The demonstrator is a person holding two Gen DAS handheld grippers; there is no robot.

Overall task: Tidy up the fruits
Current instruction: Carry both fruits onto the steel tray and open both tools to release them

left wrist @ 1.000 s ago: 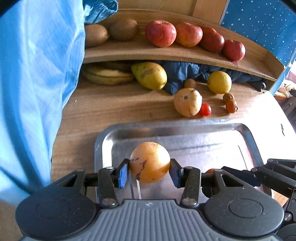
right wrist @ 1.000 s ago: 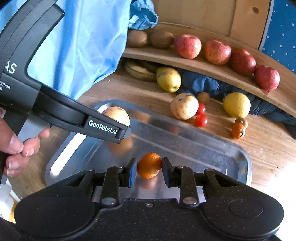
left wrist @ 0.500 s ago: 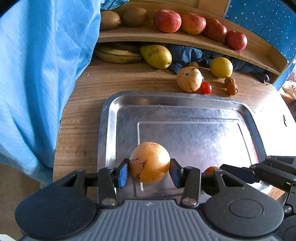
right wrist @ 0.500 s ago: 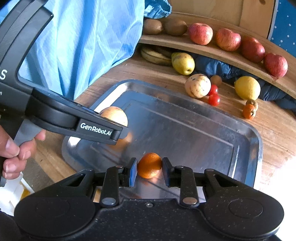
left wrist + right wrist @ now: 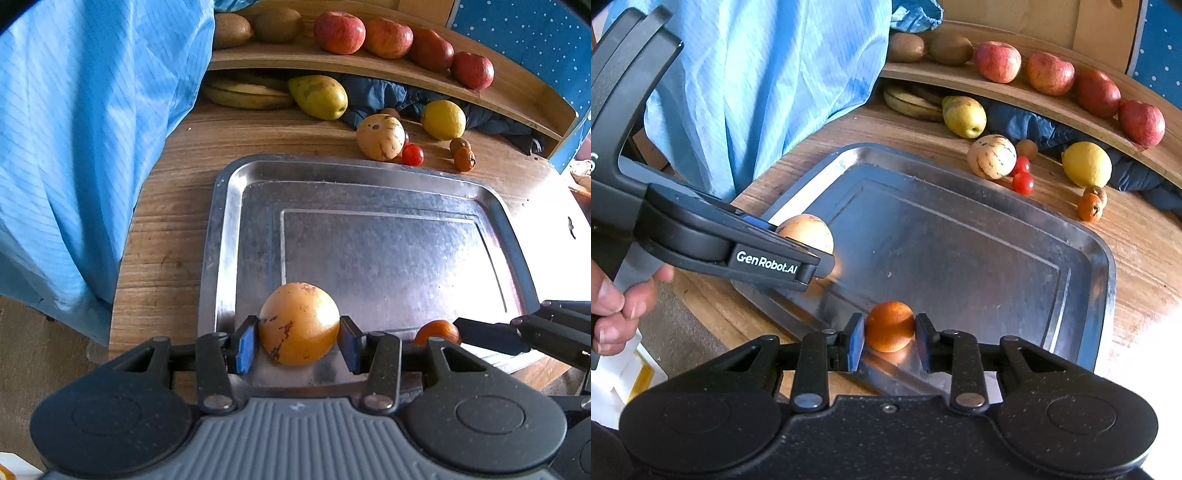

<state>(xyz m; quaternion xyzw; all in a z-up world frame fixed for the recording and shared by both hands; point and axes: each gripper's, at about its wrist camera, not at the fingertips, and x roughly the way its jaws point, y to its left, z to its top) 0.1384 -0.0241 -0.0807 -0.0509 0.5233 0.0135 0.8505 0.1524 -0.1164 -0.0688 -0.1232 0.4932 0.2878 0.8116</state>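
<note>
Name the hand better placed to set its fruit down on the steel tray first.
Left, narrowly. Its tongs grip the large yellow-orange fruit above the rectangular steel tray, inside the near-left corner. The right tongs hold the small orange citrus at the near rim.

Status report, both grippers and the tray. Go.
Left gripper shut on large orange. Right gripper shut on small orange. Both low over near edge of metal tray. Tray floor bare, nothing in the way.

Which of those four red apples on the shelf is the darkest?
The third apple from the left, second from the right end. It is deep, almost solid red, while its neighbours show paler pink or yellowish streaks.
</note>
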